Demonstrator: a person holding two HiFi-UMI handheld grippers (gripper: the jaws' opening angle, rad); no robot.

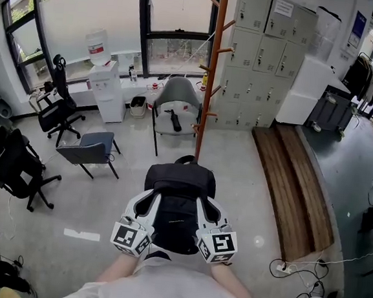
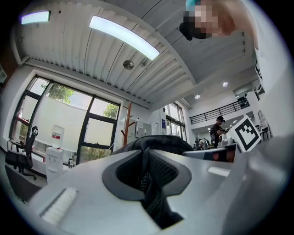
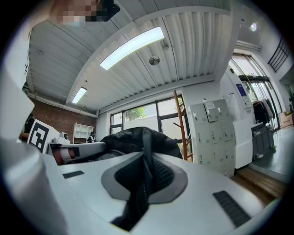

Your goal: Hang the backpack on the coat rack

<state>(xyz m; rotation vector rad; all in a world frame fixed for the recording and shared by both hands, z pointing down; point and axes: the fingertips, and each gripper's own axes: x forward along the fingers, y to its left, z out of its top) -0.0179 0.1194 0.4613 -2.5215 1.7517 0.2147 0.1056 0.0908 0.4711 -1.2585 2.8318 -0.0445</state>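
**Backpack held short of the rack**

The backpack [image 1: 177,199] (black, seen from above) is held up between the two grippers, just ahead of the person's chest. It is apart from the rack [image 1: 209,82], which stands upright beyond it. The left gripper [image 1: 147,203] has its jaws almost together, pinching a fold of the backpack's black fabric on that side. The right gripper [image 1: 208,209] is closed likewise, nearly to touching, on the fabric of the opposite side. A grey chair [image 1: 175,105] stands just left of the rack's foot (against the window wall). Lockers [image 1: 264,35] stand to the rack's right and a water dispenser [image 1: 108,83] farther left. A wooden platform [image 1: 293,187] runs along the floor [image 1: 105,190] at the right.
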